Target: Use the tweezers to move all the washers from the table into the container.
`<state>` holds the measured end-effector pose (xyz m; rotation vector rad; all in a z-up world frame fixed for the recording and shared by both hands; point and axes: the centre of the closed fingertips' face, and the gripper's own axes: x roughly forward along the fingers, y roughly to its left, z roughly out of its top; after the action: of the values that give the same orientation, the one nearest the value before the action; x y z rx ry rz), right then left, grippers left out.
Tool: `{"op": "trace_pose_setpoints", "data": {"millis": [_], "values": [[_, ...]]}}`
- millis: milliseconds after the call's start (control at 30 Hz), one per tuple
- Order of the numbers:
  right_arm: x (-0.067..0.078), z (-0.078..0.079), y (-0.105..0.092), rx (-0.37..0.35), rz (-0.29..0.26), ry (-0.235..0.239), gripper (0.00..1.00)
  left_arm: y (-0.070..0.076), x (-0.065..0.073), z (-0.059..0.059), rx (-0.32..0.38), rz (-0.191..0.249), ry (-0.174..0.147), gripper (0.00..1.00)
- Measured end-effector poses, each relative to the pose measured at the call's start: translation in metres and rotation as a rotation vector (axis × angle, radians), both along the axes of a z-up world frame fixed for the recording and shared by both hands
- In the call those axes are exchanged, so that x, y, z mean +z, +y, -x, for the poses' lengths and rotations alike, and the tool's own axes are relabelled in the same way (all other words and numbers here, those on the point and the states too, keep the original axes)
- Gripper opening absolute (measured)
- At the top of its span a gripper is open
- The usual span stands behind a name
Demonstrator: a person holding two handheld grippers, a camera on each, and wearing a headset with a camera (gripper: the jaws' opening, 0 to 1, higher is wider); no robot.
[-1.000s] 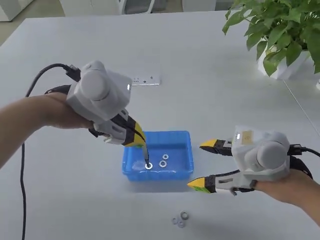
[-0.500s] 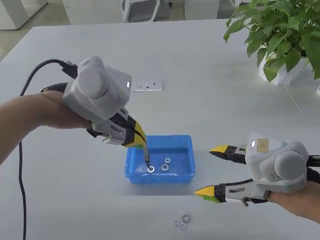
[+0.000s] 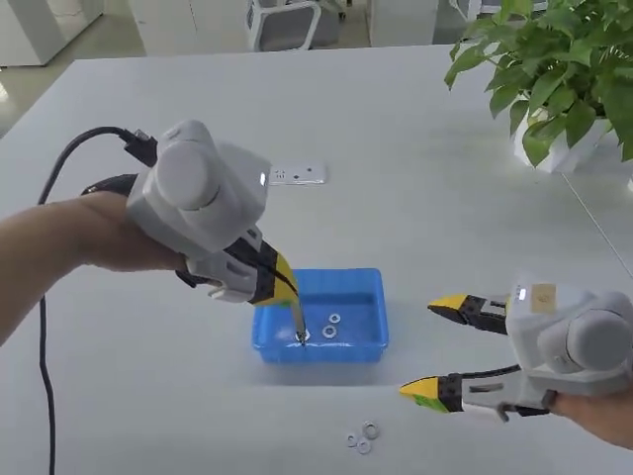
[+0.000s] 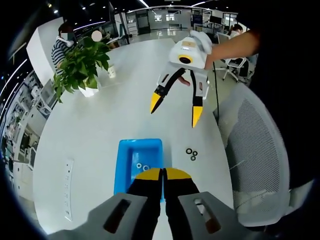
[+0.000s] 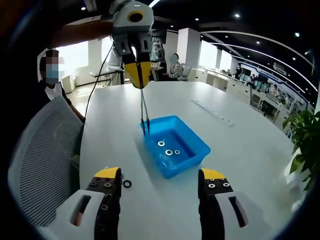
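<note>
- Head view: the left gripper (image 3: 275, 282) is seen clamped on the tweezers (image 3: 296, 317), angled steeply down so the tips reach inside the blue container (image 3: 341, 276). The tips are nearly pressed together at one of the inner washers (image 3: 302, 336); whether it is pinched cannot be told. Loose washers (image 3: 362, 436) are left on the table (image 3: 445, 198) at 5 o'clock of the container. The right gripper (image 3: 427, 346) is held spread at 4 o'clock, probably parked clear.
- Left gripper view: own jaws are pressed tight; the container (image 4: 134, 150) is seen at 11 o'clock, loose washers (image 4: 191, 153) at 1 o'clock.
- Right gripper view: own jaws are spread, empty; the tweezers (image 5: 144, 107) are lowered at the container's (image 5: 185, 167) 10 o'clock corner.
</note>
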<state>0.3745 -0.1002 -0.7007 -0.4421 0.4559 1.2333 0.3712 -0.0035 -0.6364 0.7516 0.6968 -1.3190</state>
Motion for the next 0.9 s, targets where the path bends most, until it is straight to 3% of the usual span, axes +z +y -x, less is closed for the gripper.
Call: {"op": "trace_pose_setpoints", "data": {"millis": [433, 900], "values": [[-0.004, 0.014, 0.000, 0.019, -0.019, -0.001, 0.70, -0.013, -0.018, 0.024, -0.012, 0.013, 0.009, 0.03], [-0.009, 0.018, -0.003, -0.009, -0.029, 0.007, 0.94, -0.027, -0.039, 0.044, -0.010, 0.035, 0.032, 0.03]]}}
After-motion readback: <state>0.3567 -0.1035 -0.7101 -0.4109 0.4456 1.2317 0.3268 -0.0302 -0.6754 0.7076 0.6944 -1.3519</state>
